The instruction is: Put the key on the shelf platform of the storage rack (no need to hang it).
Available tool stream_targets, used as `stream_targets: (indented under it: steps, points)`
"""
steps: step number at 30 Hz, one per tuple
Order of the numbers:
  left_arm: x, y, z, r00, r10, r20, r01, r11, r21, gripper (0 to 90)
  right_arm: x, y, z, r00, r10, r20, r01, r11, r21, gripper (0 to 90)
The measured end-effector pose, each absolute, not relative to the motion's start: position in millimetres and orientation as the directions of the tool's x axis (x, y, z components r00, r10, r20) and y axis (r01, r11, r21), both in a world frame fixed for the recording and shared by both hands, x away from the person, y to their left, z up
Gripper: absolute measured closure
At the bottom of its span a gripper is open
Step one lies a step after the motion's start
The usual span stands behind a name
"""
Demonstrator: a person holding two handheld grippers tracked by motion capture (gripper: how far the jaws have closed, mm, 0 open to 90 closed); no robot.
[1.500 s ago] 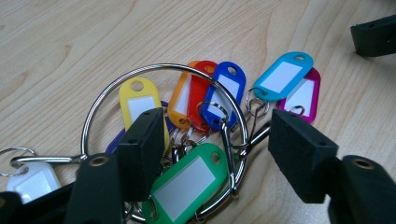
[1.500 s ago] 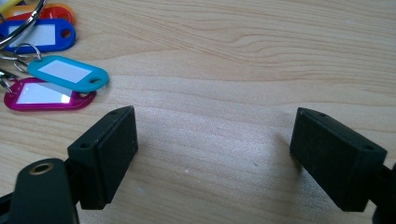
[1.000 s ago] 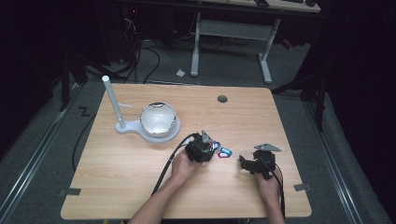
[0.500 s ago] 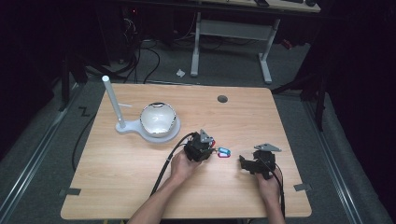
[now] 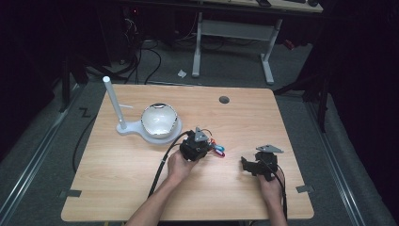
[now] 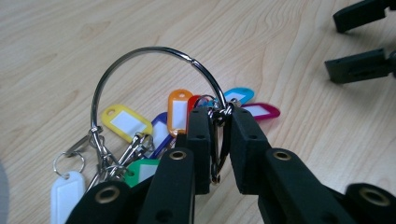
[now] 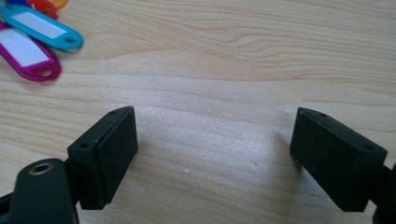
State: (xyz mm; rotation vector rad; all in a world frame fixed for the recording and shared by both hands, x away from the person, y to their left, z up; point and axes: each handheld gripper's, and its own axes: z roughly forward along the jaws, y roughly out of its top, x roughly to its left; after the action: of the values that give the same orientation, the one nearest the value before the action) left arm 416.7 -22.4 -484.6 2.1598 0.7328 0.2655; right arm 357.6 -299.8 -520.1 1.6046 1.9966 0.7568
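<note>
1. Jaws of the left gripper [image 6: 218, 140] are pinching the large metal ring [image 6: 154, 74] at its right side, where small rings and clips are hanging; they have just been closing, and now the ring is clamped between them.
2. The ring is standing up in an arch over the table [image 6: 70, 42], and the coloured key tags [image 6: 175, 112] are fanning out below it, some of them resting on the wood.
3. In the high view the left gripper [image 5: 207, 143] is holding this bunch near the middle of the table, right of the white lamp [image 5: 155, 121].
4. The right gripper [image 7: 215, 154] is waiting with its jaws spread wide and nothing between them, just above bare wood; a blue tag [image 7: 42, 27] and a magenta tag [image 7: 25, 55] are lying near it.
5. I am judging that the grasping step is finishing and the lifting is starting.
6. The next move is probably asking for a steady lift without losing the thin ring, so the right gripper can reach a tag or the ring.
</note>
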Motion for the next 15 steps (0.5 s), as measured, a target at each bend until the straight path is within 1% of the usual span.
stream_targets:
  steps: [11, 15]
  points:
    - [409, 1, -461, 0.801, 0.590, -0.097, 0.411, -0.425, 0.806, 79.4, 358, -300, -520, -0.209, 0.978, -0.017, 0.721, 0.166, 0.673, 15.1]
    - [407, 12, -453, 0.795, 0.587, -0.150, 0.437, -0.384, 0.814, 79.4, 358, -300, -520, -0.209, 0.978, -0.017, 0.721, 0.165, 0.673, 15.1]
